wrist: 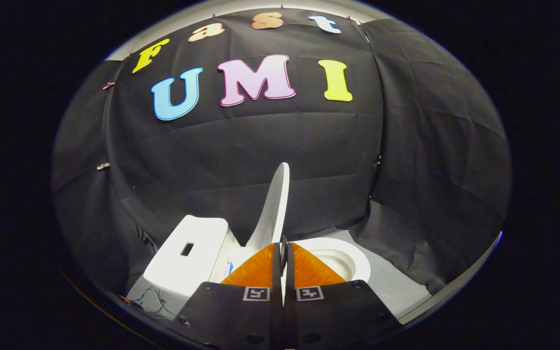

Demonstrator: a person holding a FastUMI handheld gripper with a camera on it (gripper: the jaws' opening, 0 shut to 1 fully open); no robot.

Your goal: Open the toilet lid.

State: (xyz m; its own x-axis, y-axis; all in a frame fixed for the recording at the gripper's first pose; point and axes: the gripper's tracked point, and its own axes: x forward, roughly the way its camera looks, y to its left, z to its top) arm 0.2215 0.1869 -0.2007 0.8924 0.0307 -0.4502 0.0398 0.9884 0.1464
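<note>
At the lower centre of the frame the gripper (284, 253) is clenched on the thin edge of the toilet lid (275, 204), which is held near upright above the bowl (341, 260), apparently to swing it toward the tank (190, 255) at lower left.

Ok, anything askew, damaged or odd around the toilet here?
Nothing stands out. The toilet lid stands raised, seen edge-on, above the open bowl. The gripper has its fingers closed together at the lid's lower edge; whether they pinch it is unclear. Loose wires lie beside the tank.
</note>
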